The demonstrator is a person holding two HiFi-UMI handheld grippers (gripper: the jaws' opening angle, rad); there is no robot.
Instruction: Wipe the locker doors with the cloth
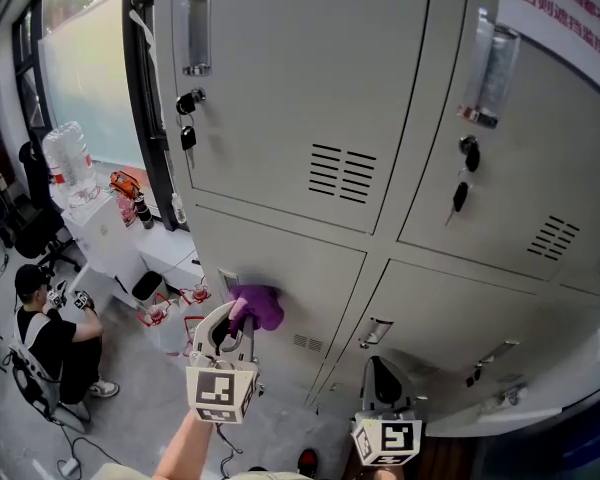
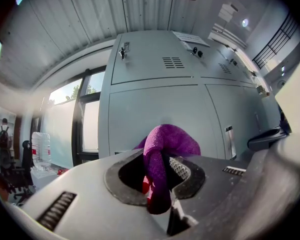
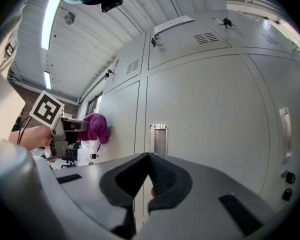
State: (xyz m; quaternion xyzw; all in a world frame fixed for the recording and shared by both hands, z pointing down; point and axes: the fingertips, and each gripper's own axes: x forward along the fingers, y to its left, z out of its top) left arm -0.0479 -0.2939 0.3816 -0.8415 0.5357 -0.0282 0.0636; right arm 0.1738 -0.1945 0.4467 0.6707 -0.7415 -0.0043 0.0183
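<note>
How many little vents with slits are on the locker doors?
3 in the head view: upper-left door's vent, upper-right door's vent, and a small vent low on the lower-left door. More may be hidden.

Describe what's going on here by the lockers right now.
A person stands at a bank of grey lockers with a gripper in each hand. The left gripper is shut on a purple cloth and holds it against a lower locker door, near that door's left edge. The right gripper is shut and empty, pointing towards the recessed handle of the next lower door. No wipe marks show, so progress cannot be judged.
</note>
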